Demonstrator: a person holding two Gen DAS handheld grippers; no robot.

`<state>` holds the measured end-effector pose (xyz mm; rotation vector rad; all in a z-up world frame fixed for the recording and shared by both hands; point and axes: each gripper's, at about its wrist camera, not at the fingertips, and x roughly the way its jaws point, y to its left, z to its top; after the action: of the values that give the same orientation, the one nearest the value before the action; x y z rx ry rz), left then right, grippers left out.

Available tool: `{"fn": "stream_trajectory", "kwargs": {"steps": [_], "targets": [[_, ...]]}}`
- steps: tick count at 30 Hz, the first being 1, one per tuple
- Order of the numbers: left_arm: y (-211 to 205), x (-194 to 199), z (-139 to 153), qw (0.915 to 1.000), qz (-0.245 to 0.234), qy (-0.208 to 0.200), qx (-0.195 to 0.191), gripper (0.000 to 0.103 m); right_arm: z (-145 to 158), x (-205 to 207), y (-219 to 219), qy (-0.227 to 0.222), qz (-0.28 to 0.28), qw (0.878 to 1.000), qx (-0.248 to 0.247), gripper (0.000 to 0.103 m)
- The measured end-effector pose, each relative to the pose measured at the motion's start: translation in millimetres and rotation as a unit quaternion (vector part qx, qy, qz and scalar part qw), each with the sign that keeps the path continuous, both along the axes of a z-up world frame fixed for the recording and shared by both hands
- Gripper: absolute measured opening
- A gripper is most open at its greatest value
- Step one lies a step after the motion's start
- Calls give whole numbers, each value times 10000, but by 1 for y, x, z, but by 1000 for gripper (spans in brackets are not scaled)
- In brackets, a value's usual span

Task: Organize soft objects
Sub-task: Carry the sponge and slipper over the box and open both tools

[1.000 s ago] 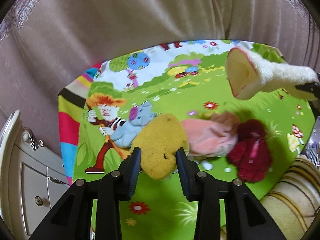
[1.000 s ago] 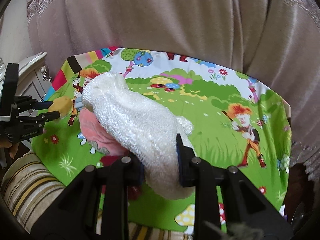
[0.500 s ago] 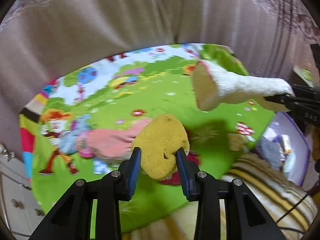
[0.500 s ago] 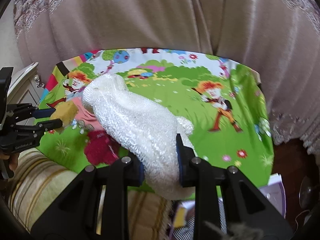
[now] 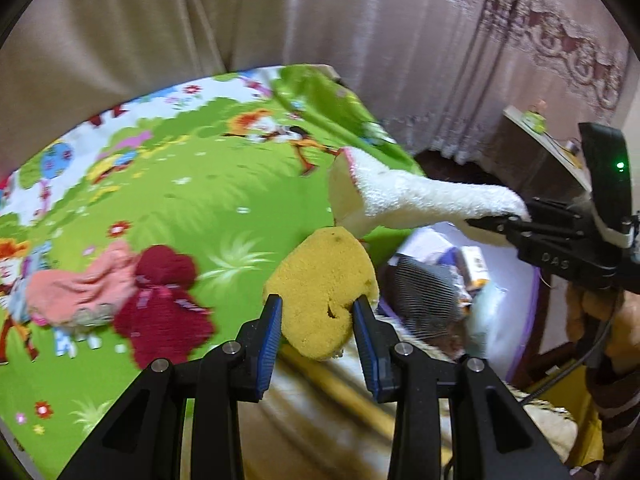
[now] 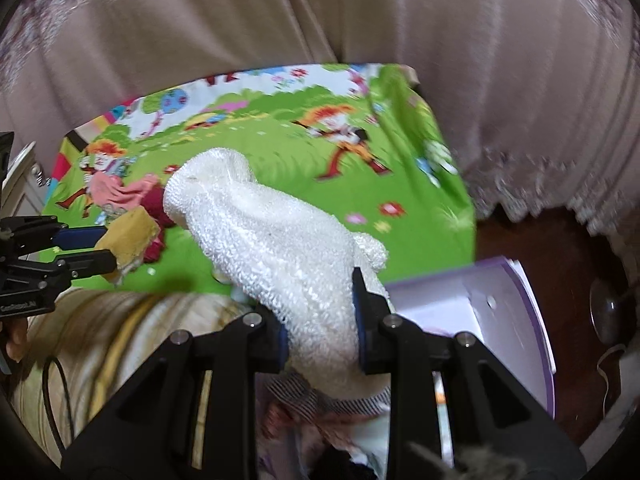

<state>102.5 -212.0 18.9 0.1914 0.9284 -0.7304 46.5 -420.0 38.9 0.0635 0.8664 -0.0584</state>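
Both grippers have swung off the mat toward its right end since a second ago, each keeping its load. Left gripper [image 5: 316, 322] is clamped on the yellow sponge [image 5: 322, 292], which now hangs past the near edge of the cartoon play mat [image 5: 168, 208], over the striped cushion [image 5: 320, 400], instead of above the mat's middle. Right gripper [image 6: 320, 316] is clenched on the white knit cloth [image 6: 276, 240]; the cloth sticks out forward over the mat's near edge, and its gripped end sits above the purple-rimmed box [image 6: 500, 300] beside the mat. That box has come into view only now and holds assorted fabric items, blurred. Pink cloth [image 5: 76, 288] and dark red cloth [image 5: 164, 304] lie on the mat, touching each other, well left of both grippers. Beige curtain [image 6: 320, 20] hangs behind the mat. Frames are motion-blurred.
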Motion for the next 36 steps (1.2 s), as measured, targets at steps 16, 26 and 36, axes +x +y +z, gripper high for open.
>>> {"fn": "stream_trajectory", "kwargs": {"steps": [16,26,36], "targets": [[-87,-35,-15,9916,-965,788,-337,38,-27,-56,-77,342,-1116,9930,174,28],[-111,-40,-23,9845,-1187,1190,-501,60,-38,-69,-108,532,-1688,9839,249,30],[-100,-32,-23,9832,-1085,1347,-577,62,-50,-65,-102,784,-1626,9827,409,65]]}}
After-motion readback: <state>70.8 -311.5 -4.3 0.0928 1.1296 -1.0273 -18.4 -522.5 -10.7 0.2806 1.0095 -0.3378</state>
